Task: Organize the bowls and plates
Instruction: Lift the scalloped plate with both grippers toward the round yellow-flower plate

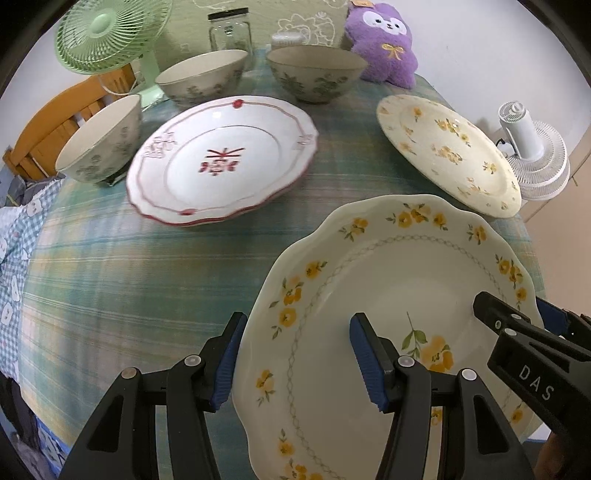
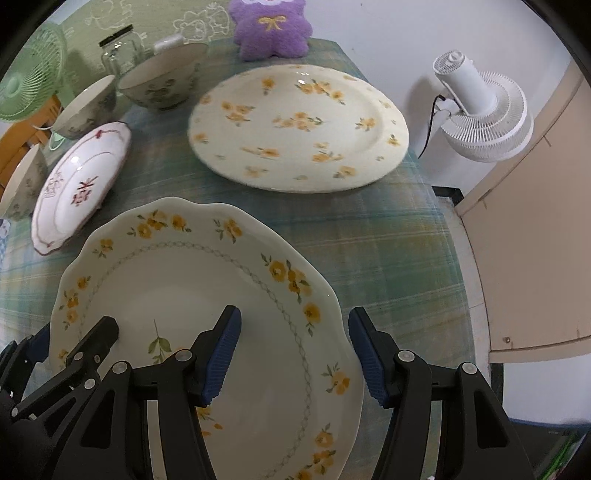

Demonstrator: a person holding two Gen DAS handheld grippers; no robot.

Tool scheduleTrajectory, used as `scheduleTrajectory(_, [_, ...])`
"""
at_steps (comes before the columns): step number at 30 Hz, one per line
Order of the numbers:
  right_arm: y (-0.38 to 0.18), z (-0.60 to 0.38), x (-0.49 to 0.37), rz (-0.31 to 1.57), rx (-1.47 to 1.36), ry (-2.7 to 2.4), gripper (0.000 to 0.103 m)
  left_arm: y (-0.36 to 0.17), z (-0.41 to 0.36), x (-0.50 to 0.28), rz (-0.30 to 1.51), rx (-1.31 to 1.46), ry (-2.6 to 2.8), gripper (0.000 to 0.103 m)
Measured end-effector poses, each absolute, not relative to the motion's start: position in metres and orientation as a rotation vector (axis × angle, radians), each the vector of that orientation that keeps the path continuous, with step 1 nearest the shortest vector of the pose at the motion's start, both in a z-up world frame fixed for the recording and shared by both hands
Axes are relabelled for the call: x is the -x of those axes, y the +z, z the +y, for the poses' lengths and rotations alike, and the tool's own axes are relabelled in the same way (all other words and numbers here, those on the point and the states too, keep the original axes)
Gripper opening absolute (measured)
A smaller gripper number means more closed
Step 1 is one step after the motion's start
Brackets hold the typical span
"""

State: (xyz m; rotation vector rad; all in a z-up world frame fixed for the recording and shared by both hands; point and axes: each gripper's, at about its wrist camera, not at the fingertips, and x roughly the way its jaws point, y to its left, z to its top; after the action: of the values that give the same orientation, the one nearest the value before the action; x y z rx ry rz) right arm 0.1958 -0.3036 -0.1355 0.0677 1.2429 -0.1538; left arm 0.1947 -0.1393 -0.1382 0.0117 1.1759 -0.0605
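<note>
A cream scalloped plate (image 1: pixel 399 280) (image 2: pixel 192 288) with yellow flowers hangs above the plaid tablecloth (image 1: pixel 129 280), sharp while the table blurs. My left gripper (image 1: pixel 298 321) (image 2: pixel 74 332) straddles its left rim, one pad outside the edge and one on the inner face, shut on it. At the opposite rim my right gripper (image 2: pixel 294 314) (image 1: pixel 517 310) grips the same way. Beyond lie a white plate with red trim (image 1: pixel 221 158) (image 2: pixel 81 184) and a round yellow-flowered plate (image 1: pixel 447 151) (image 2: pixel 299 125). Three floral bowls (image 1: pixel 99 144) (image 1: pixel 201 75) (image 1: pixel 314 72) stand at the back left.
A green fan (image 1: pixel 107 33), a glass jar (image 1: pixel 229 31) and a purple plush toy (image 1: pixel 384 44) line the table's far side. Off the right edge stand a white fan (image 2: pixel 484 110) and a beige panel (image 2: pixel 535 221). A wooden chair (image 1: pixel 55 122) is at the left.
</note>
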Motion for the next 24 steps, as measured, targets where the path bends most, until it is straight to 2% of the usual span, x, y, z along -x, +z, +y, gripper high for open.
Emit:
scheduleTrajectory(11, [-0.146,-0.322,-0.202,1.289,-0.078,-0.080,0.065,-0.145,-0.155,-0.204,1.206,0.006,-0.012,0.062])
scheduleTrajectory(13, [-0.138,-0.322,-0.201,1.263,-0.071,-0.076,0.072,-0.137,-0.159,-0.203,1.185,-0.007,-0.026,0.066])
scheduleTrajectory(14, [-0.134,-0.322,-0.201,1.250,-0.070,-0.073,0.073,-0.133,-0.160,-0.202,1.175,-0.012,-0.035,0.073])
scheduleTrajectory(15, [-0.128,-0.322,-0.200,1.233,-0.070,-0.078,0.073,-0.128,-0.161,-0.200,1.157,-0.021,-0.042,0.075])
scheduleTrajectory(24, [-0.075,-0.327,-0.196,1.094,-0.129,-0.156,0.074,-0.082,-0.157,-0.211,1.043,-0.001,-0.124,0.081])
